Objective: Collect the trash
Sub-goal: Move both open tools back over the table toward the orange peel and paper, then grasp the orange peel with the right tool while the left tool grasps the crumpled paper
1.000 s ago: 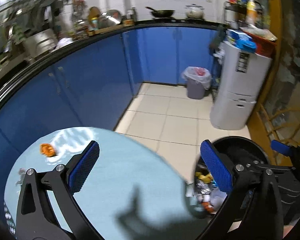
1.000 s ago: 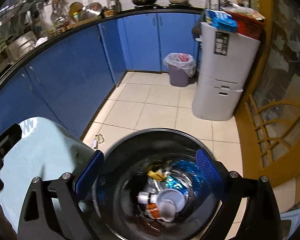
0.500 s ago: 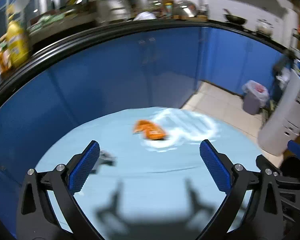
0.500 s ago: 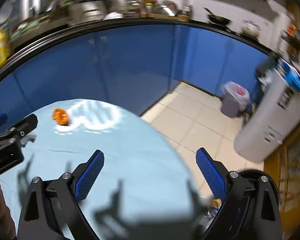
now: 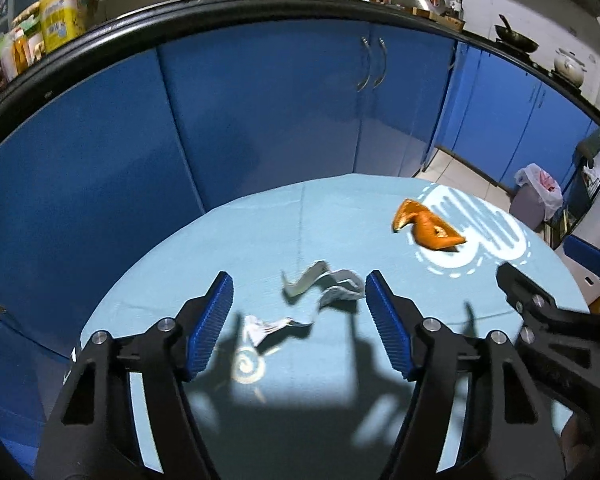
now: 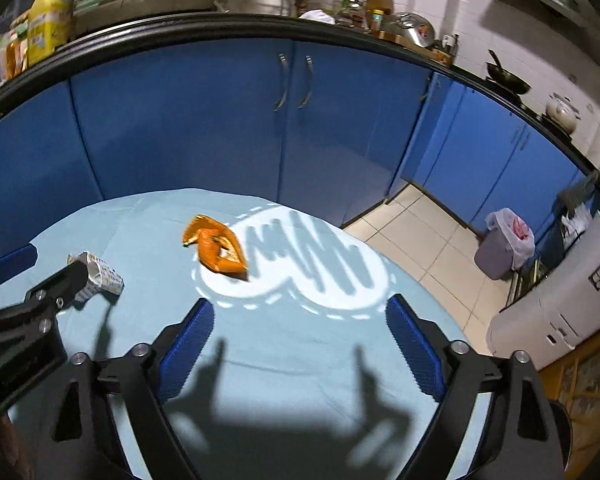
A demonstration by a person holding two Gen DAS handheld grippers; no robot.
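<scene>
The left gripper (image 5: 299, 316) hovers over the round table (image 5: 228, 240) with its blue pads spread wide and nothing between them. The right gripper (image 6: 300, 336) does the same further right, also spread and empty. Just ahead of the left fingers lie a torn white scrap (image 5: 266, 327) and a crumpled grey wrapper (image 5: 324, 282), close together on the light blue cloth. Farther on rests an orange wrapper (image 5: 428, 229), beside a white printed pattern. Beyond the table stand blue cabinets (image 6: 204, 120), and a lined bin (image 6: 504, 242) sits on the tiled floor.
</scene>
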